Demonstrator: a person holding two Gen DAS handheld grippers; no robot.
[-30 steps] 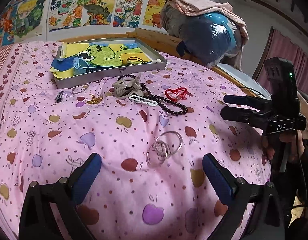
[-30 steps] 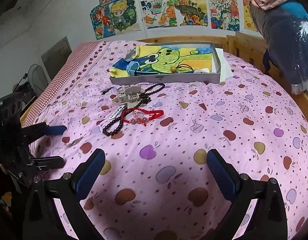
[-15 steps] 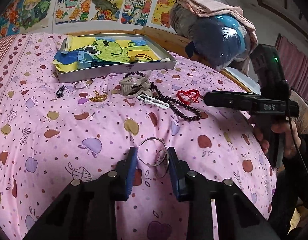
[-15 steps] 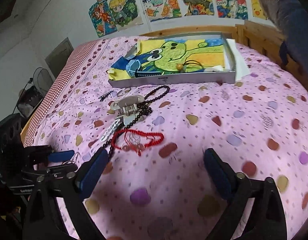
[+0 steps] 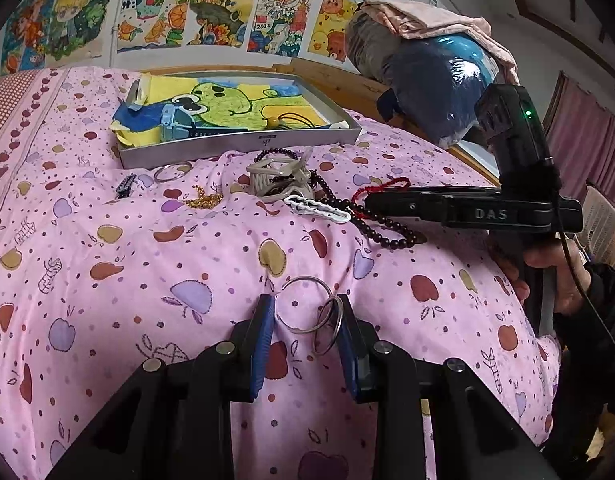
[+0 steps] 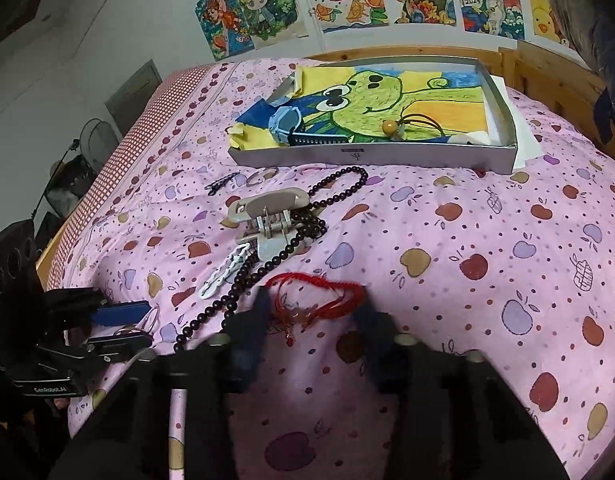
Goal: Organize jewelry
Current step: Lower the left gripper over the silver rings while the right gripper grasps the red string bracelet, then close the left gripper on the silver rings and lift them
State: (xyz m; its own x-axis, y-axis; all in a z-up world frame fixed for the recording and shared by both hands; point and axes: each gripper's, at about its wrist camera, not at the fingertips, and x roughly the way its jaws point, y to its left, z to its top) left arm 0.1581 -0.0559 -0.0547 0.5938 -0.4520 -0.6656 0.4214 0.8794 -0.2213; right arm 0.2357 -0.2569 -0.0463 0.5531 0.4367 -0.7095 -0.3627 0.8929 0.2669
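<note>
Left gripper [image 5: 305, 330] closed on thin, stiff, slippery metal rings [image 5: 307, 312] lying on the soft bed [image 5: 127, 264], best pinched across the rims; right gripper [image 6: 312, 316], part-closed, brackets the limp, light red cord bracelet [image 6: 323, 294], easily snagged.

Hair claw [image 6: 267, 216] and black beads [image 6: 307, 224] block the way to the tray [image 6: 371, 156].
</note>
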